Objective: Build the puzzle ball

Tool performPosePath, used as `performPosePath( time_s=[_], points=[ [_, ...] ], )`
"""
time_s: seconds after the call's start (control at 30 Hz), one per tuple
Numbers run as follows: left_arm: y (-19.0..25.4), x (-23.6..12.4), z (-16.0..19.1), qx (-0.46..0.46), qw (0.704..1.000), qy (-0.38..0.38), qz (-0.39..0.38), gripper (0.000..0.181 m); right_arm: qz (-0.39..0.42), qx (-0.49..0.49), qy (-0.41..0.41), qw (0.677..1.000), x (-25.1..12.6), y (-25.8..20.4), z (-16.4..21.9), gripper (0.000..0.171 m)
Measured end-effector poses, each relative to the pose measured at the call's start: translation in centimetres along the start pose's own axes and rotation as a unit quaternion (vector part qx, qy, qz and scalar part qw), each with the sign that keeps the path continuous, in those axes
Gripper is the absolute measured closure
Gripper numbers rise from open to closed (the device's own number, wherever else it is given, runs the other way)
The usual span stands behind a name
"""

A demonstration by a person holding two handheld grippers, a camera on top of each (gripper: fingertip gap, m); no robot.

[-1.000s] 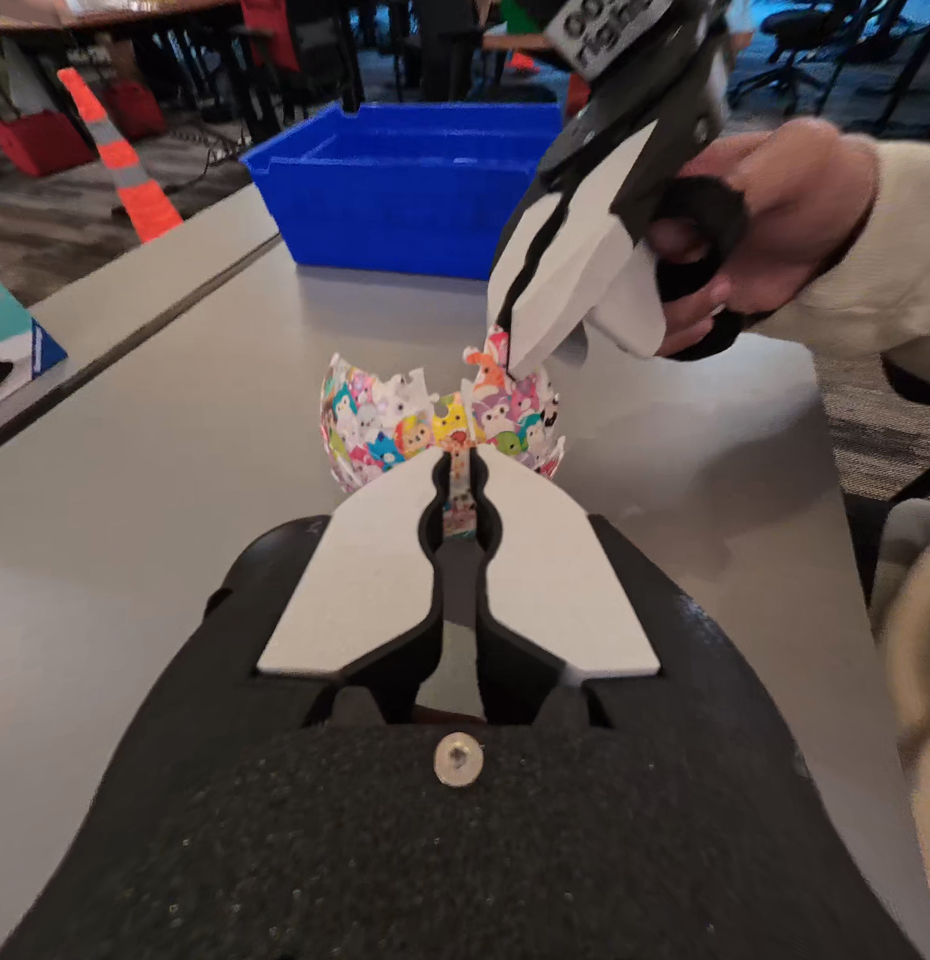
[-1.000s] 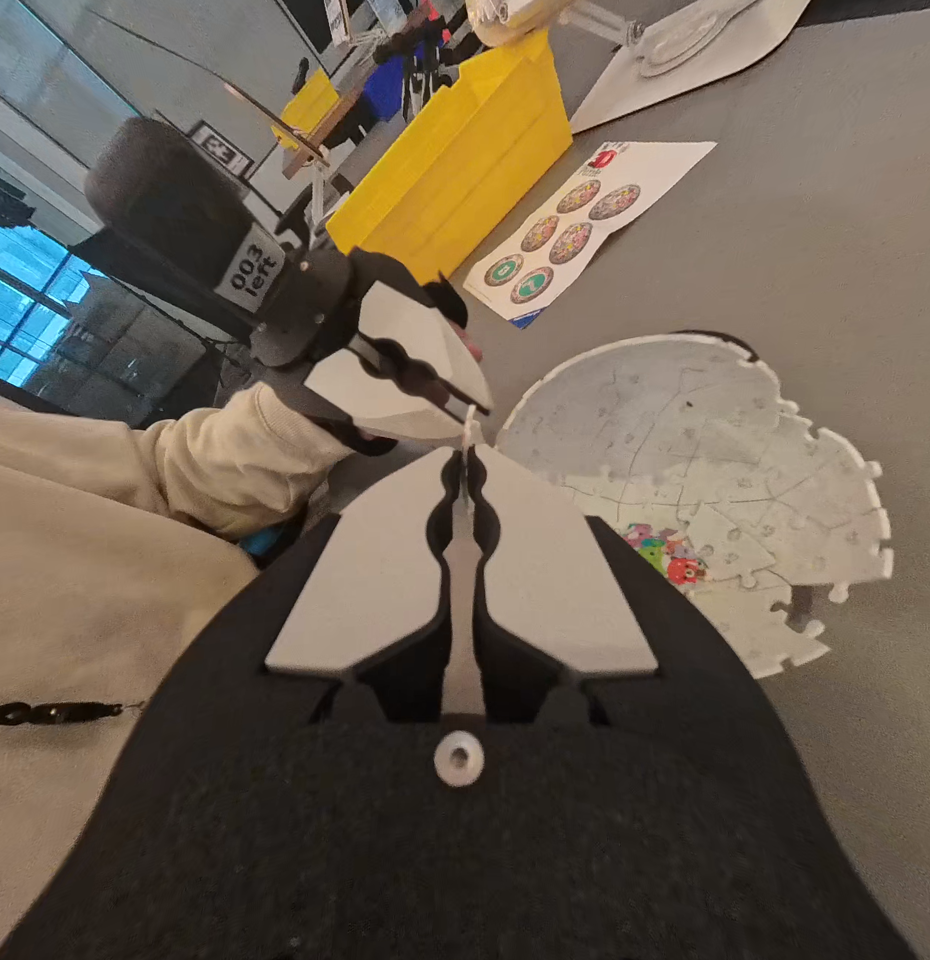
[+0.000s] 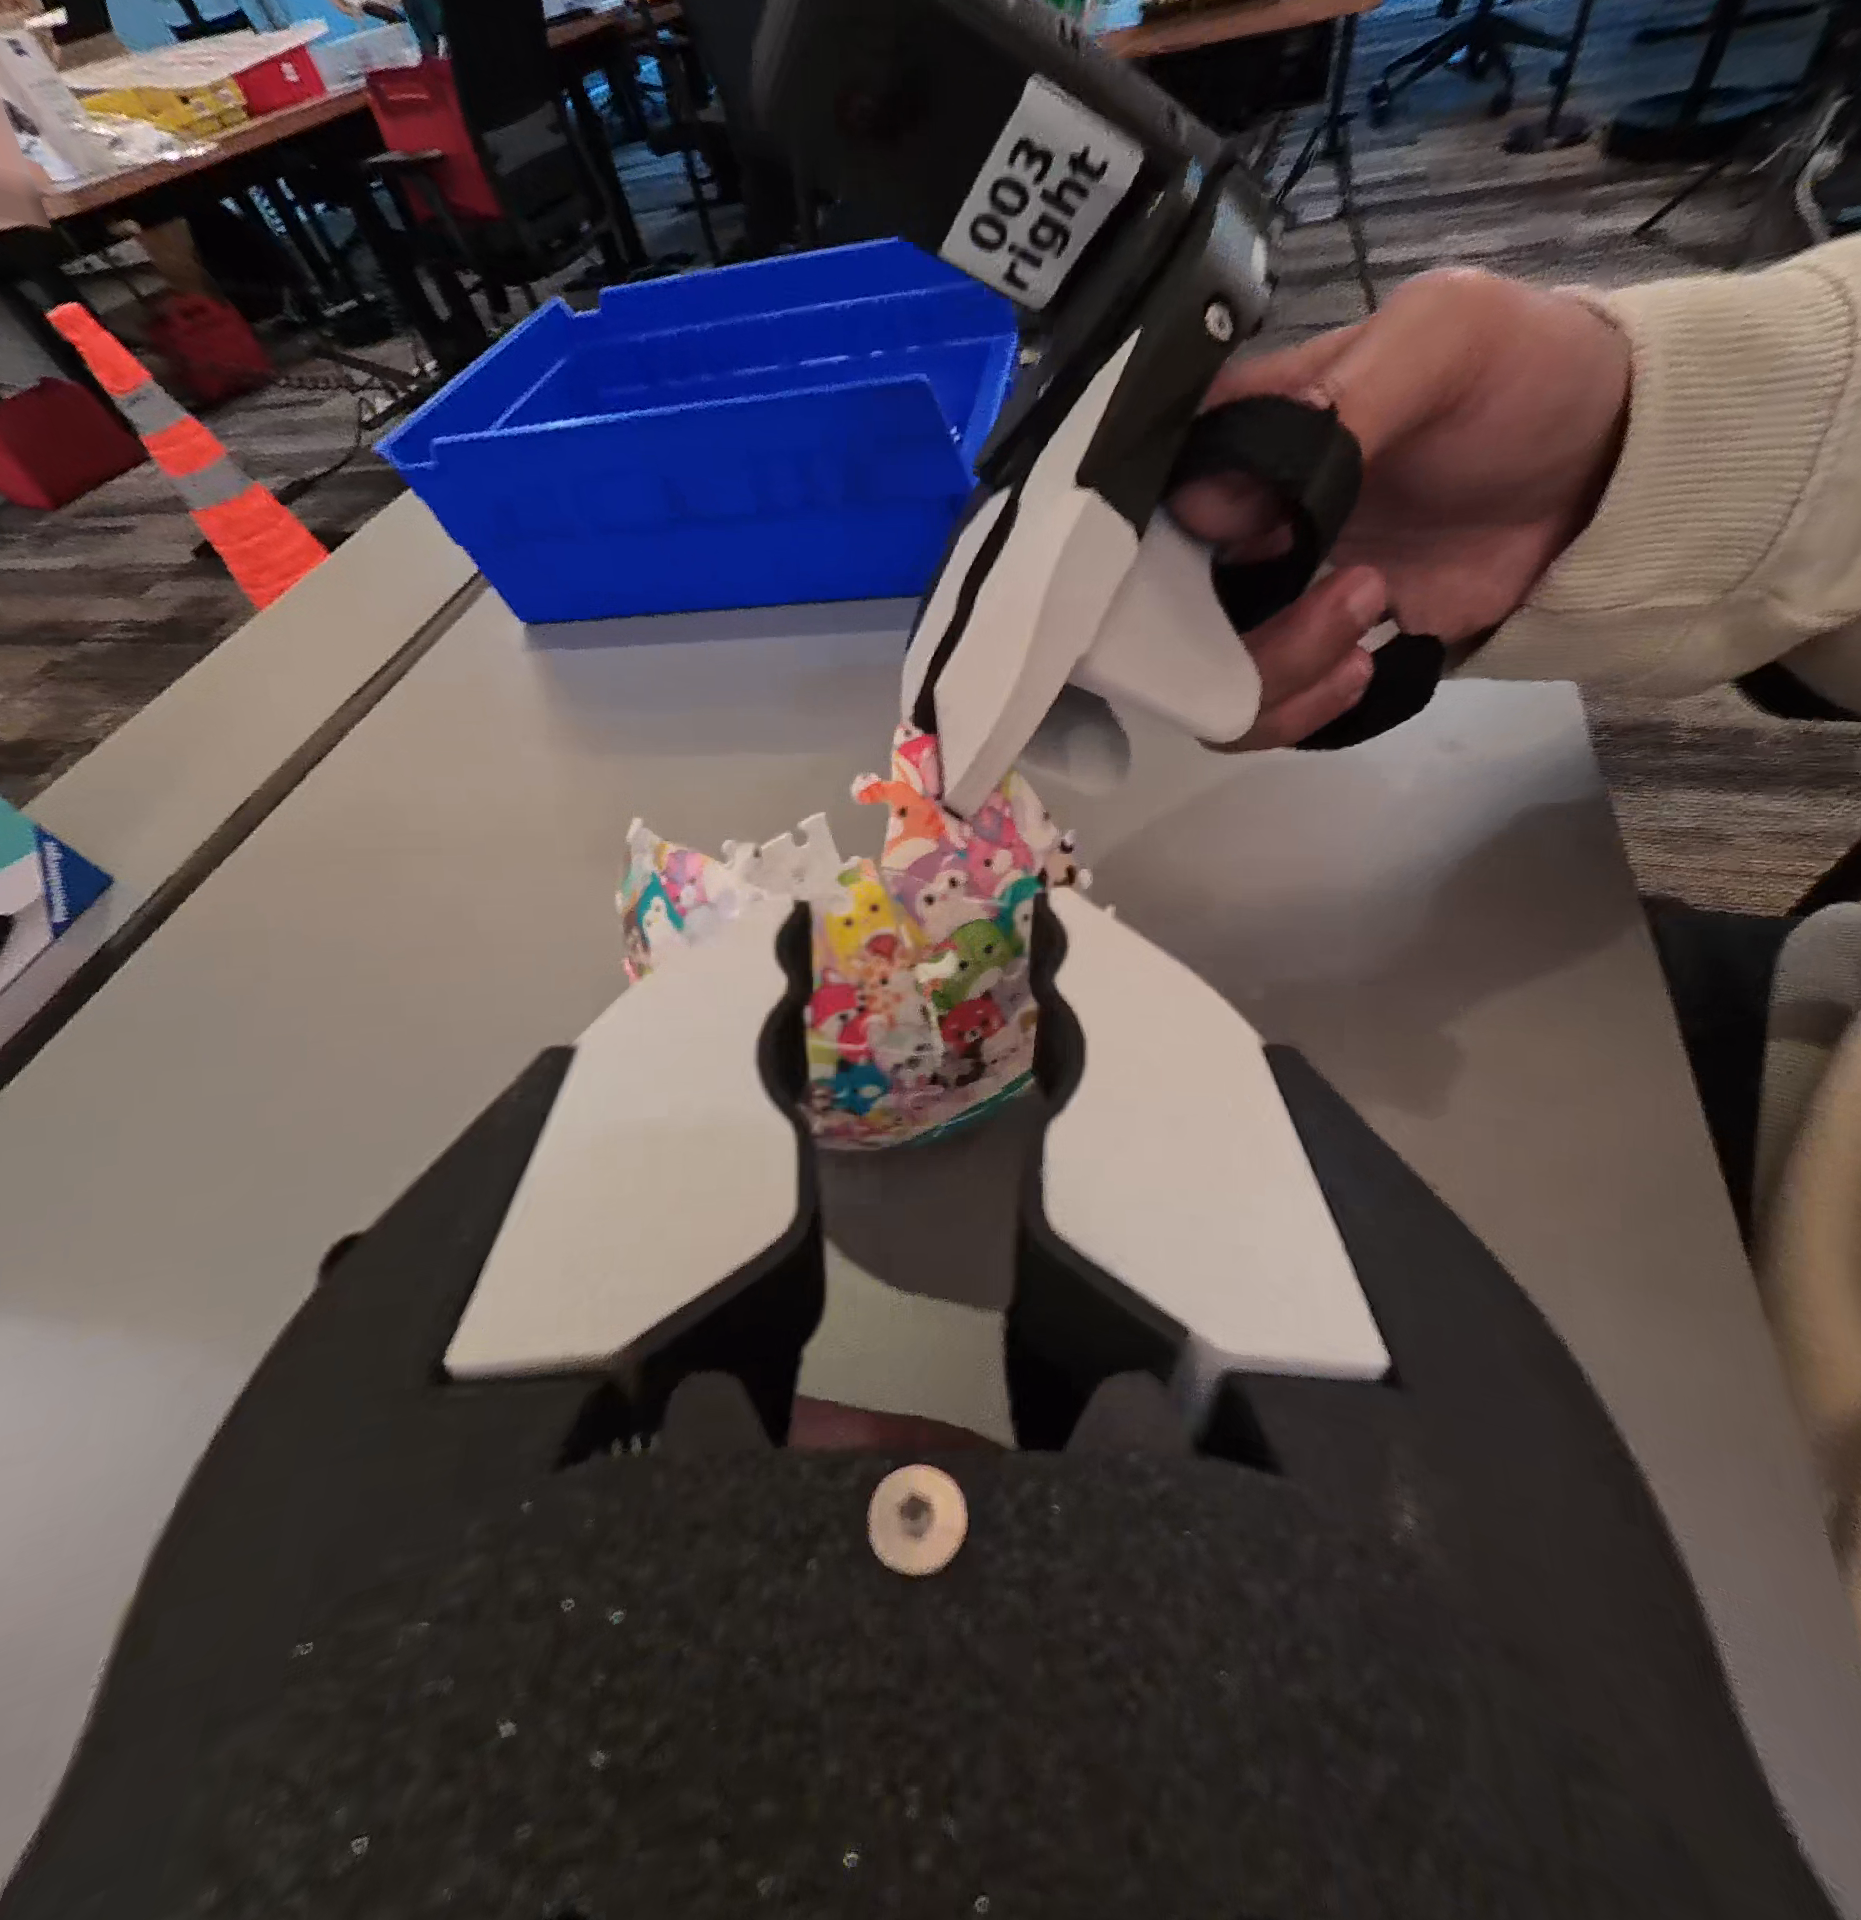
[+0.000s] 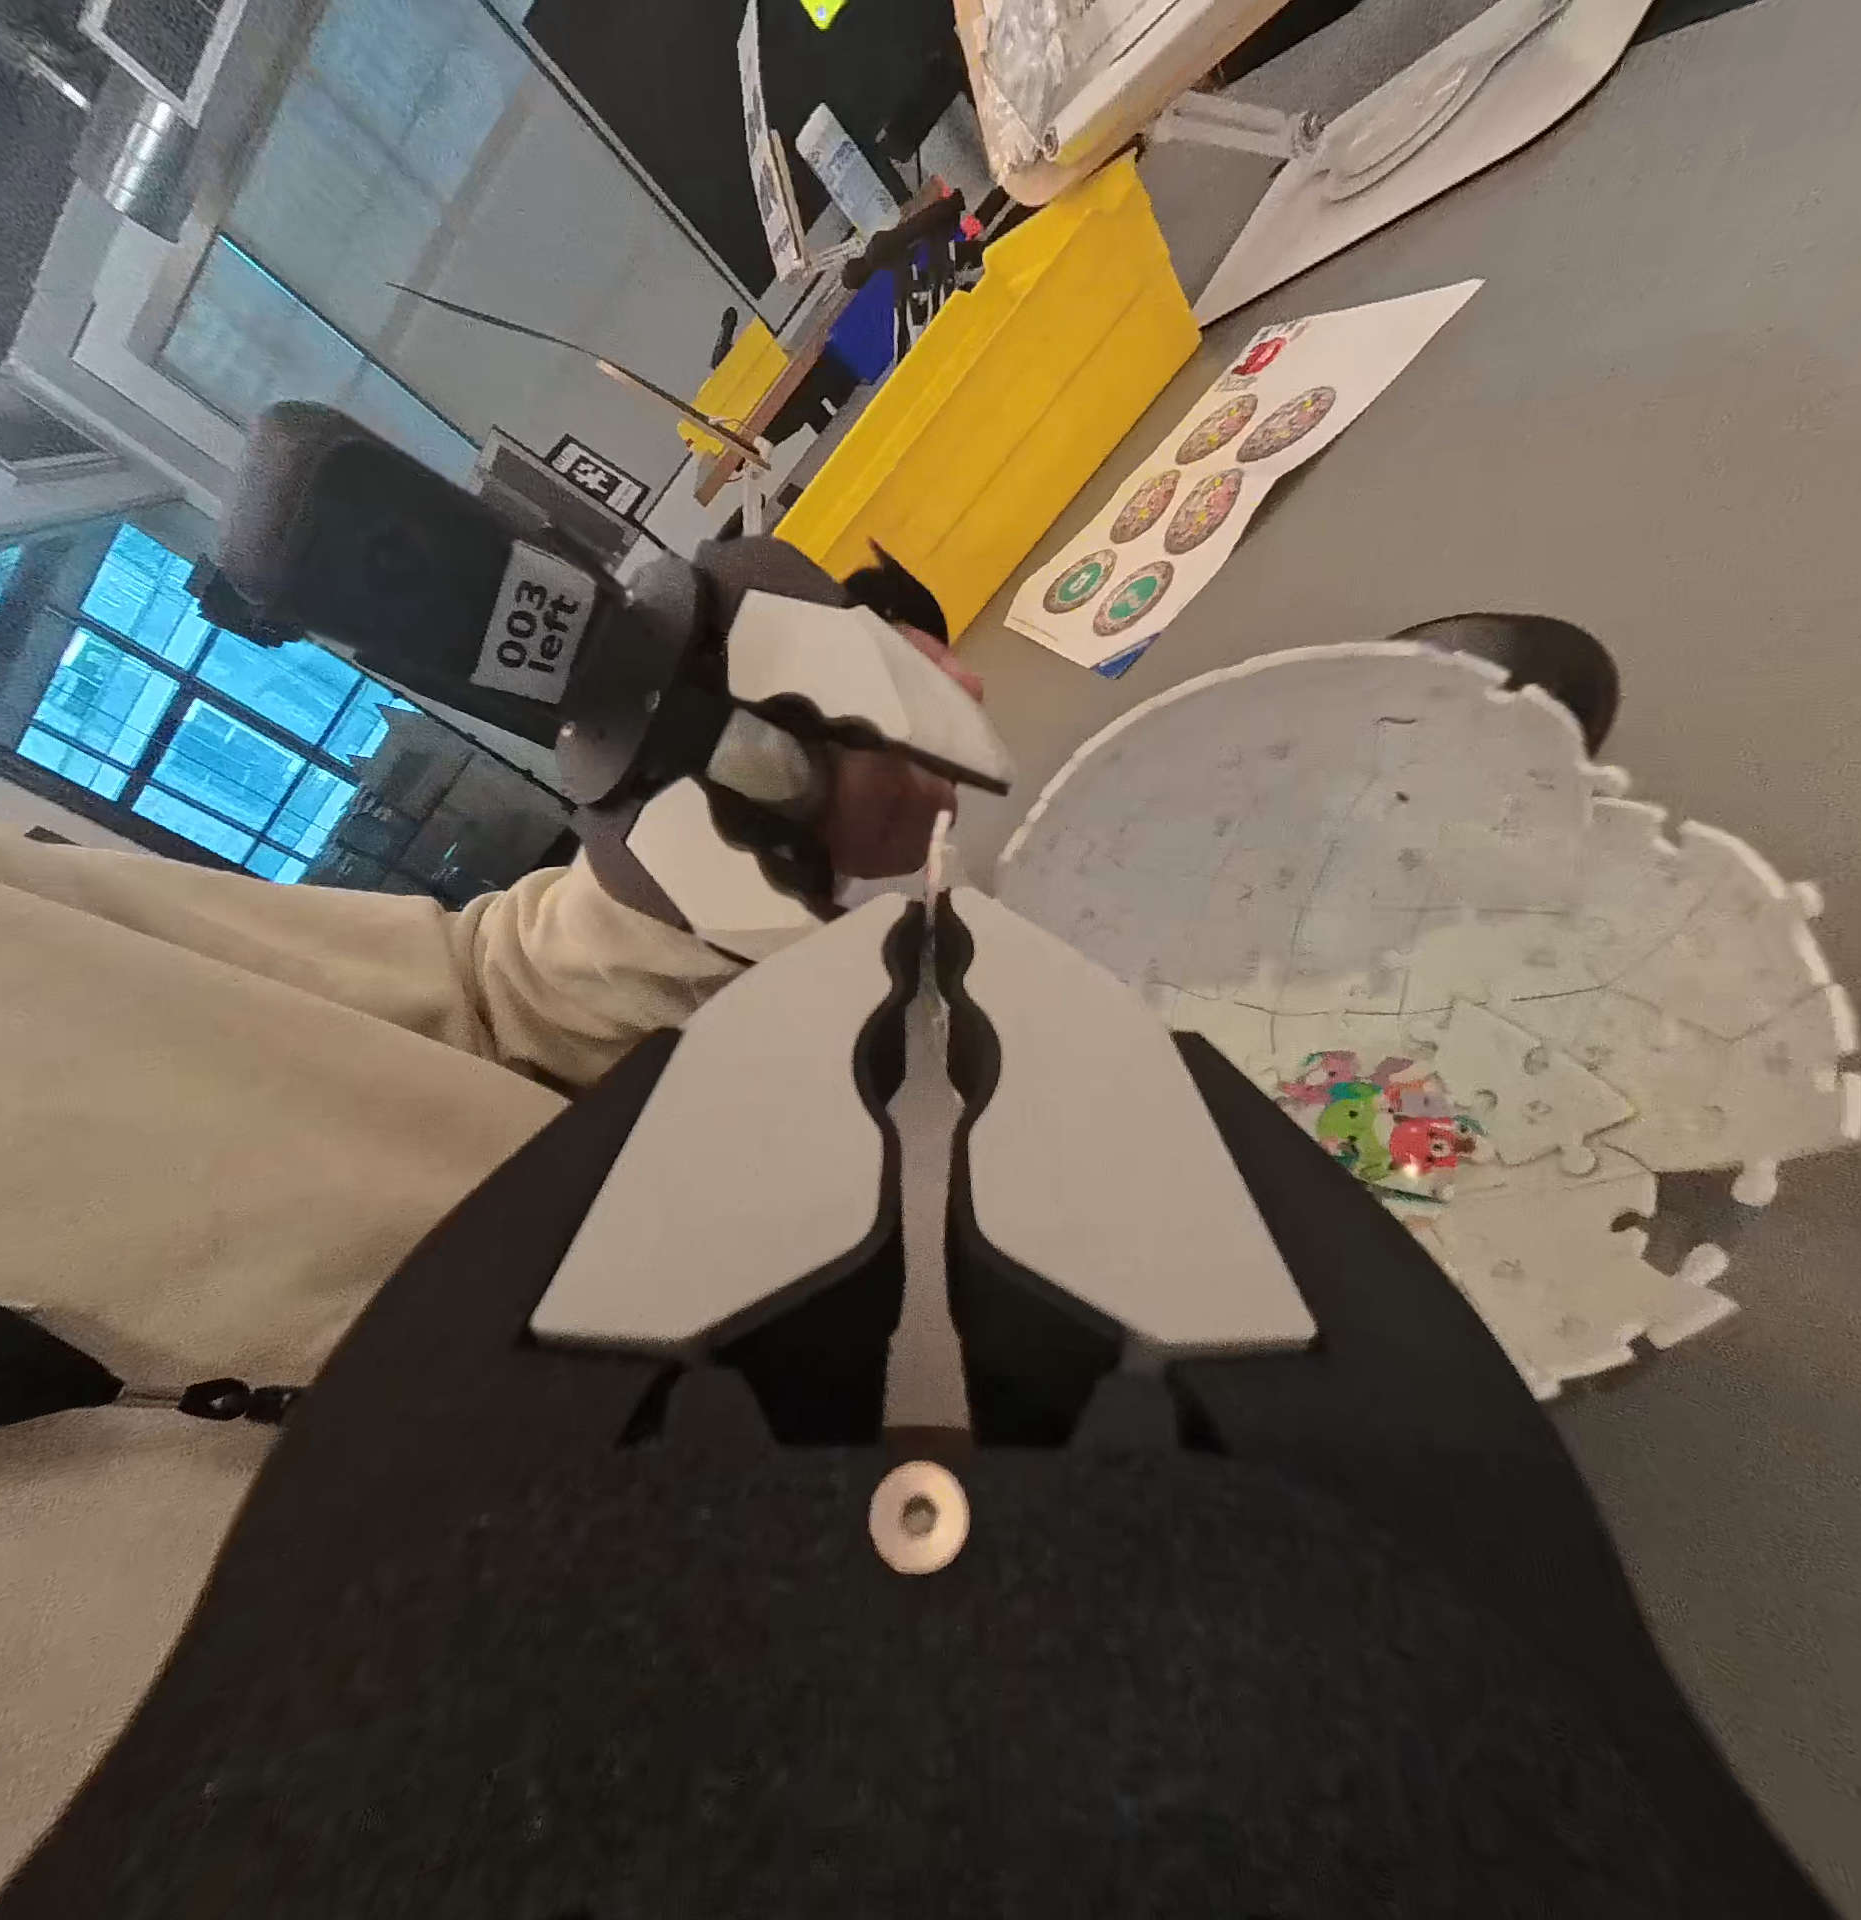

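Left wrist view: the left gripper (image 3: 918,935) has its jaws apart, one on each side of the shell (image 3: 905,935), a half-built puzzle ball with bright cartoon print that stands on the grey table (image 3: 334,987). Whether the fingers (image 3: 677,1143) touch the shell cannot be told; they hide its lower sides and its base. The right gripper (image 3: 941,769) comes down from the upper right, held by a hand (image 3: 1425,488), and is clamped on the shell's top rim. A blue bin (image 3: 718,457) stands behind on the table and an orange cone (image 3: 188,457) on the floor, far left.

Right wrist view: the right gripper (image 4: 931,914) is pinched on a thin white edge, seen end-on and blurred. The shell (image 4: 1425,935) shows its pale inside, with a loose printed piece (image 4: 1373,1127) lying in it. The left gripper (image 4: 905,790) is close by, its lower finger partly hidden. Behind lie a printed sheet (image 4: 1217,488) and a yellow bin (image 4: 1009,395).
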State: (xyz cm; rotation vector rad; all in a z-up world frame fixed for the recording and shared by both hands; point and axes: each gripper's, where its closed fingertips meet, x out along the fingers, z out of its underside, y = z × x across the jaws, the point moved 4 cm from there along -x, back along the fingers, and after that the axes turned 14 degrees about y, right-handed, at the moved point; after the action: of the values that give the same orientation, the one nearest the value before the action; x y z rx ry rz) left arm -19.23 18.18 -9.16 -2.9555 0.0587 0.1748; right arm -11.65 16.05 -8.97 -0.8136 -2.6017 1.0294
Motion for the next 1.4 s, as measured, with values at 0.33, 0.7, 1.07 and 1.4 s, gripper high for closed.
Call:
performPosePath(
  time_s=[0.33,0.7,1.07,1.4],
  points=[
    [1.1,-0.1,-0.1,-0.006,0.999,-0.005,0.047,0.158,-0.042,-0.056,-0.042,0.997,0.2,-1.1,0.8,0.170],
    [1.4,0.1,0.1,0.014,0.999,-0.020,0.039,0.172,0.070,-0.087,-0.032,0.993,-0.5,0.5,0.3,0.170],
    [1.5,0.3,0.1,0.017,1.000,-0.007,0.020,0.180,0.271,-0.239,0.089,0.928,-9.2,2.6,-9.4,0.170],
    [1.3,-0.1,-0.9,0.029,0.999,0.018,-0.001,0.180,0.557,-0.236,-0.237,0.760,-25.6,20.5,-11.6,0.146]
  ],
)
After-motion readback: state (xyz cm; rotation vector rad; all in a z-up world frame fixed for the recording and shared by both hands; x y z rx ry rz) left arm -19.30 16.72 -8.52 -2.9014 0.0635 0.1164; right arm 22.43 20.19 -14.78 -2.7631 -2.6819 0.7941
